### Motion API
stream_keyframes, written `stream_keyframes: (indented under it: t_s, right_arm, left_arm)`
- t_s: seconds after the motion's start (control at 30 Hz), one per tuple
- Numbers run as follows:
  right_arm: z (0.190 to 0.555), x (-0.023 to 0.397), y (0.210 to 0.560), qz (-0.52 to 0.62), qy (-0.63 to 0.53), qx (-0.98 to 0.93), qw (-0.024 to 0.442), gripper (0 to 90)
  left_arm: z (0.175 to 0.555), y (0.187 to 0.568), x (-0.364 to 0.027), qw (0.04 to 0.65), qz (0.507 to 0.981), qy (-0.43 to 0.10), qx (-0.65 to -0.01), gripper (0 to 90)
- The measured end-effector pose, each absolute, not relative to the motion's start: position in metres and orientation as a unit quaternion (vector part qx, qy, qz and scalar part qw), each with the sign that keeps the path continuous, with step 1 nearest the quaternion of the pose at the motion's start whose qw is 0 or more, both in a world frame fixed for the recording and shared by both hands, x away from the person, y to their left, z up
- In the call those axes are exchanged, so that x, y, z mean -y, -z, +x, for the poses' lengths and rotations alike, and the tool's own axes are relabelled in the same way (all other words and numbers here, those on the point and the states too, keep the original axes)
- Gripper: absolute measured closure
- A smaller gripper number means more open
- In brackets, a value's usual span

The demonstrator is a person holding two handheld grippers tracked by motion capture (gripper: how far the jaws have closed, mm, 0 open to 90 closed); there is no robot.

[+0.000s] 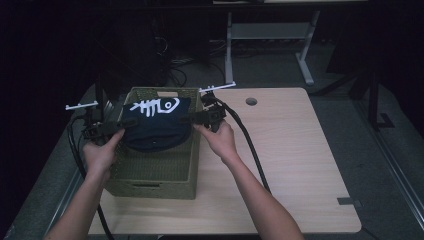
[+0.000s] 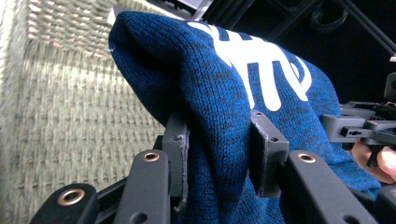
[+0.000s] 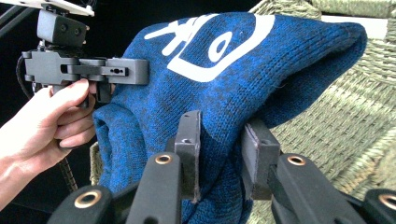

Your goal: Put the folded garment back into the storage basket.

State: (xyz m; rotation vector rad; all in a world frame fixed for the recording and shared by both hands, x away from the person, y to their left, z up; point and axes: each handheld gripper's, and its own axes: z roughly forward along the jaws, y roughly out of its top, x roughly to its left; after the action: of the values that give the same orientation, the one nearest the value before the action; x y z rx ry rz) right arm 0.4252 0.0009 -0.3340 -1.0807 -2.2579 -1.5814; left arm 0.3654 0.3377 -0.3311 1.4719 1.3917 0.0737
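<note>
Knit hat: a blue knit hat (image 1: 156,129) with a white fish-bone print is being held up over the open top of the woven basket (image 1: 155,172), stretched between the two tongs; its printed face is being turned upward.
Left tongs: the left tongs (image 1: 119,126) are being kept closed on the hat's edge at the basket's left side; in the left gripper view the fabric (image 2: 224,116) is being pinched between both pads, with the jaws nearly as close as they get.
Right tongs: the right tongs (image 1: 189,120) are being kept clamped on the hat's opposite edge at the basket's right side; in the right gripper view a fold of the knit (image 3: 233,84) is being squeezed between the pads.
Basket: the olive woven basket is being carried by the counter (image 1: 290,150), at its left part; the hat is being held above the basket's far half.
Hands: each tool is being gripped by a bare hand, one on either side of the basket.
</note>
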Motion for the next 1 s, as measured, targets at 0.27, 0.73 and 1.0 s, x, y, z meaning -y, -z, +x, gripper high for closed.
stream_keyframes:
  t_s: [0.27,0.73,1.0]
  right_arm:
    - [0.427,-0.012,0.344,-0.366,0.524,0.763,0.095,70.6]
    - [0.425,-0.028,0.365,-0.371,0.502,0.775,0.093,69.9]
    - [0.422,-0.024,0.378,-0.378,0.496,0.777,0.089,69.6]
  left_arm:
    - [0.367,0.338,-0.346,0.511,0.621,-0.036,-0.593,63.2]
    - [0.373,0.351,-0.354,0.477,0.630,-0.035,-0.612,63.2]
    - [0.378,0.357,-0.348,0.459,0.642,-0.030,-0.613,63.1]
